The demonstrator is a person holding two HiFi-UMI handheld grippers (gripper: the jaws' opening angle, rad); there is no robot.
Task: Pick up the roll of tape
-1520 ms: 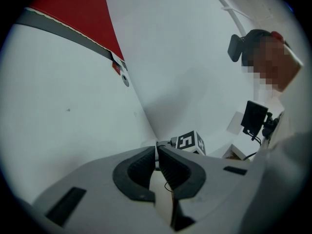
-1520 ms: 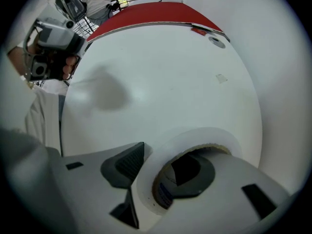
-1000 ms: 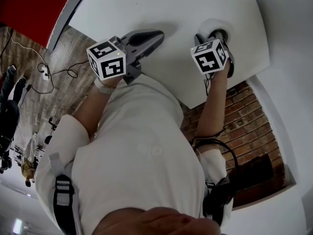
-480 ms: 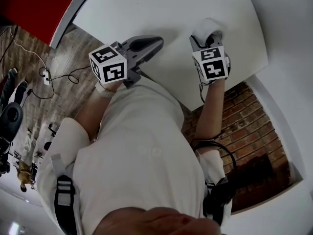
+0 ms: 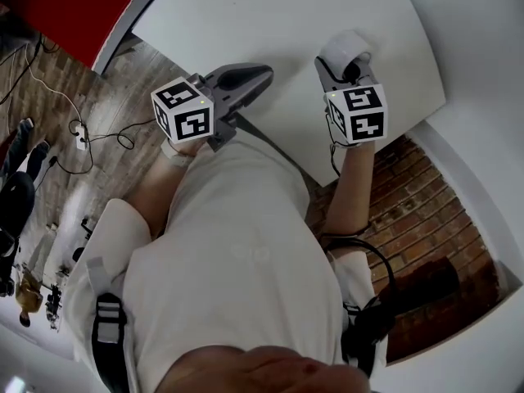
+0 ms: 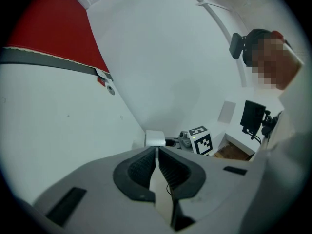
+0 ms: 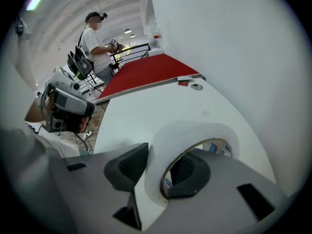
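The roll of tape (image 5: 342, 46) is white with a cardboard core. My right gripper (image 5: 349, 62) is shut on its wall, with one jaw inside the core and the other outside; the jaws have just been closing on it. In the right gripper view the roll of tape (image 7: 195, 130) stands tilted over the white table (image 7: 146, 116), gripped by my right gripper (image 7: 158, 167). My left gripper (image 5: 250, 74) hovers over the table's near edge, shut and empty. In the left gripper view the left gripper (image 6: 157, 157) points level at the roll of tape (image 6: 155, 138).
The white table (image 5: 246, 15) ends just in front of my body, with a red surface (image 5: 57, 6) beyond its left side. Cables (image 5: 82, 129) lie on the wooden floor to the left. Another person (image 7: 95, 38) stands far off at a railing.
My right gripper has tilted back and risen with the roll, lifting it off the table. My left gripper has risen a little and stays shut.
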